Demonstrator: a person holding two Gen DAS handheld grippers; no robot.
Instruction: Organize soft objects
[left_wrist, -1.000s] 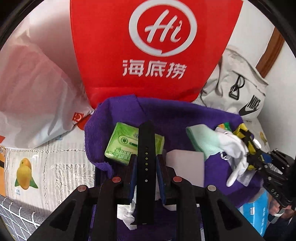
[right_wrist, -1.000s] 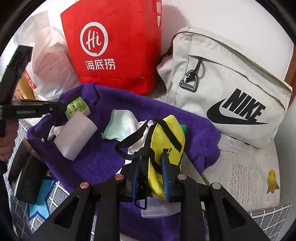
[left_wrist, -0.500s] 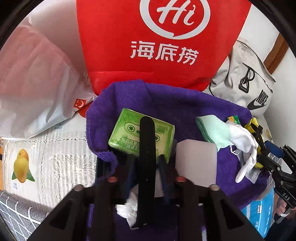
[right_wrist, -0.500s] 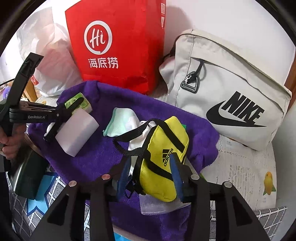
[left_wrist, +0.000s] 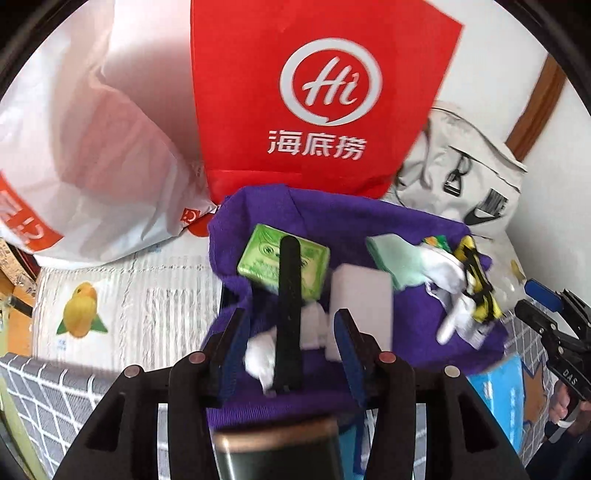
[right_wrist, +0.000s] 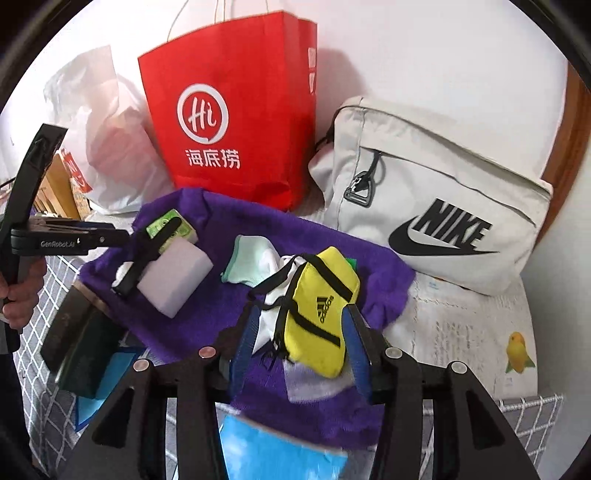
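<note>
I see both grippers spread, jaws just opened: left gripper (left_wrist: 291, 347) straddles the black strap (left_wrist: 290, 314), right gripper (right_wrist: 301, 343) straddles the yellow Adidas pouch (right_wrist: 321, 306). Both items lie on the purple towel (right_wrist: 207, 332).

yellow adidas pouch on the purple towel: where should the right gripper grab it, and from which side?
Grip the yellow pouch across its narrow padded body, near the logo, coming down from above and the near side. It lies lengthwise between the open right gripper fingers, whose jaws have just been opening, so its flanks already face the pads. Avoid the loose black strap looping towards the white sock; it would probably slip.
</note>
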